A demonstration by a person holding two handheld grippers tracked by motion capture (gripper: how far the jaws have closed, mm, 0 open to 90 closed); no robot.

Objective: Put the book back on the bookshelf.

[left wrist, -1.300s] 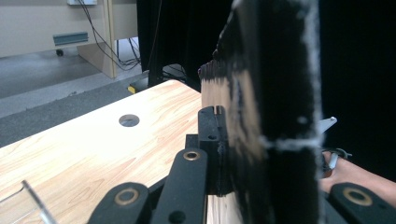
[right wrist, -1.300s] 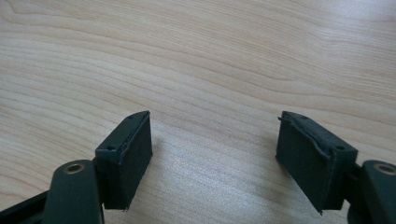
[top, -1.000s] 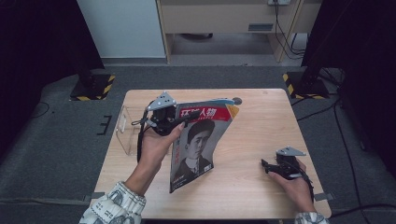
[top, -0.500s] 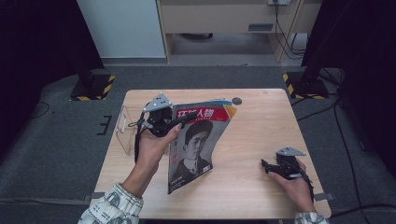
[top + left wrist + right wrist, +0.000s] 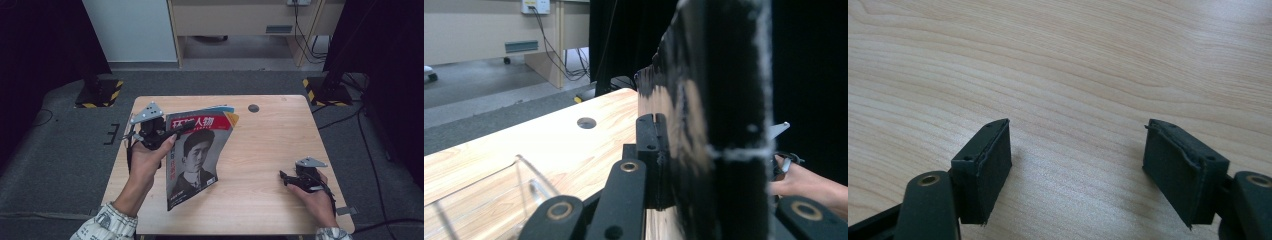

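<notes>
A magazine (image 5: 197, 155) with a portrait on its cover and a red title hangs tilted above the wooden table (image 5: 270, 145), its lower edge near the table's front. My left gripper (image 5: 172, 131) is shut on its upper left corner. In the left gripper view the magazine (image 5: 719, 100) stands edge-on between the jaws of the left gripper (image 5: 694, 150), hiding the right jaw. My right gripper (image 5: 284, 177) rests low at the table's front right, open. The right gripper view shows the right gripper (image 5: 1078, 155) with its jaws wide apart over bare wood (image 5: 1048, 60), nothing between them.
A clear plastic holder (image 5: 489, 200) stands on the table's left side, just below the left gripper. A round hole (image 5: 253, 107) sits near the table's far edge. A dark floor surrounds the table, with a cabinet beyond it.
The left gripper has carried the magazine a little to the left and toward the person. The right gripper has stayed where it was.
</notes>
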